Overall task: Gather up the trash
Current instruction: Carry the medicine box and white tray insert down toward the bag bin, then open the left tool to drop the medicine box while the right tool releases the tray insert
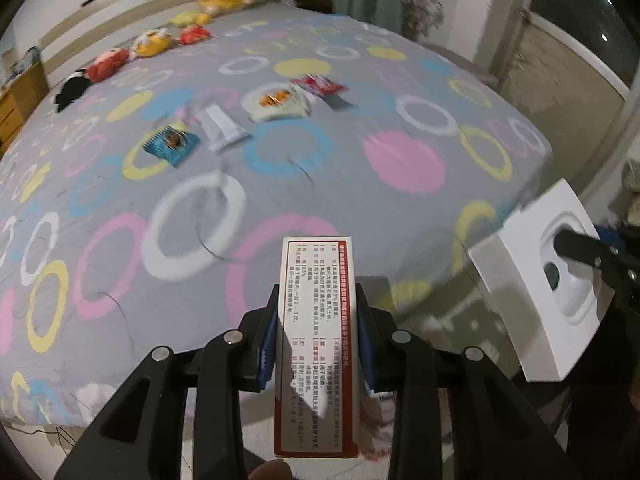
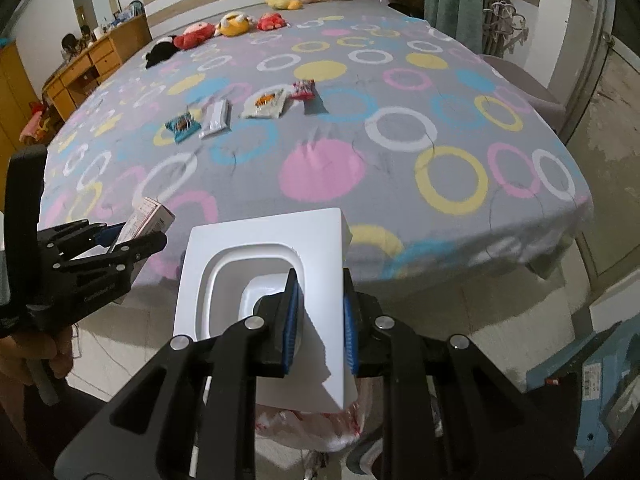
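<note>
My left gripper is shut on a narrow white carton with a red border, held off the bed's near edge; the carton also shows in the right wrist view. My right gripper is shut on the wall of a white moulded packaging tray, seen at the right of the left wrist view. On the bed lie a blue snack wrapper, a white wrapper, a white-and-orange packet and a red wrapper.
The bed has a grey cover with coloured rings. Plush toys line its far side. A wooden dresser stands at the left. A plastic bag lies on the floor under my right gripper.
</note>
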